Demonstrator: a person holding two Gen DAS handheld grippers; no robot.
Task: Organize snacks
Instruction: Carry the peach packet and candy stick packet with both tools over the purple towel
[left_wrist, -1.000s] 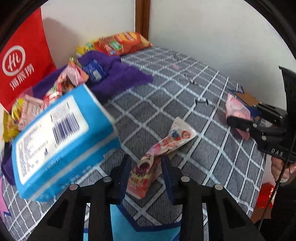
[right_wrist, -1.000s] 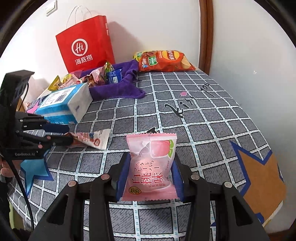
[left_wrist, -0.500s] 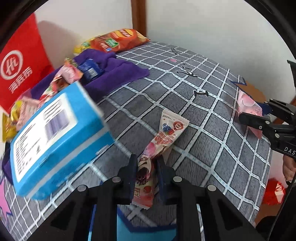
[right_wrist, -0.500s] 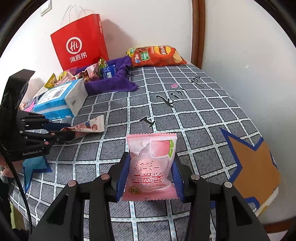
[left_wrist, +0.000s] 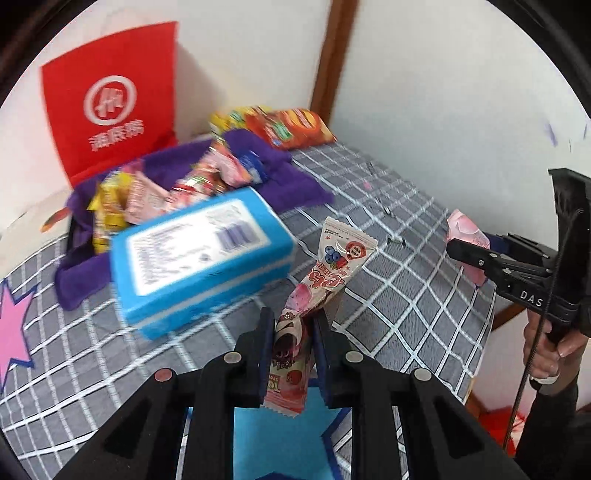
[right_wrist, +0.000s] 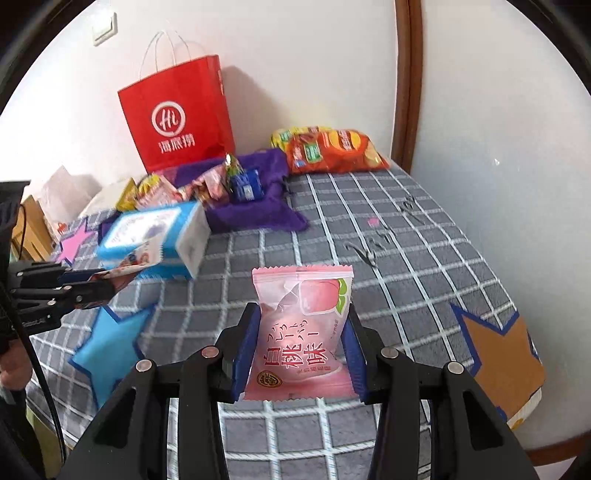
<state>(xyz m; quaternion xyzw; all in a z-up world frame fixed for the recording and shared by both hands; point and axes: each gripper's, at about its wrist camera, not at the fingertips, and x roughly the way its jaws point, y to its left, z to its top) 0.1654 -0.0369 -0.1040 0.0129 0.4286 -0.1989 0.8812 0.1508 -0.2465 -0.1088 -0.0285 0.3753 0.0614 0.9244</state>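
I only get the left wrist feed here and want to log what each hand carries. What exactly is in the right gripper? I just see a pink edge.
Observer: The right gripper is shut on a pink packet with a peach picture, held upright and facing the camera.
Operator: Is it off the bed?
Observer: Yes, the checked blanket shows beneath it.
Operator: My red bag is cut off at the top. Handles?
Observer: The red bag has thin white handles standing up.
Operator: And my own grip?
Observer: From the right, the left gripper holds its long wrapper level, in front of the blue box.
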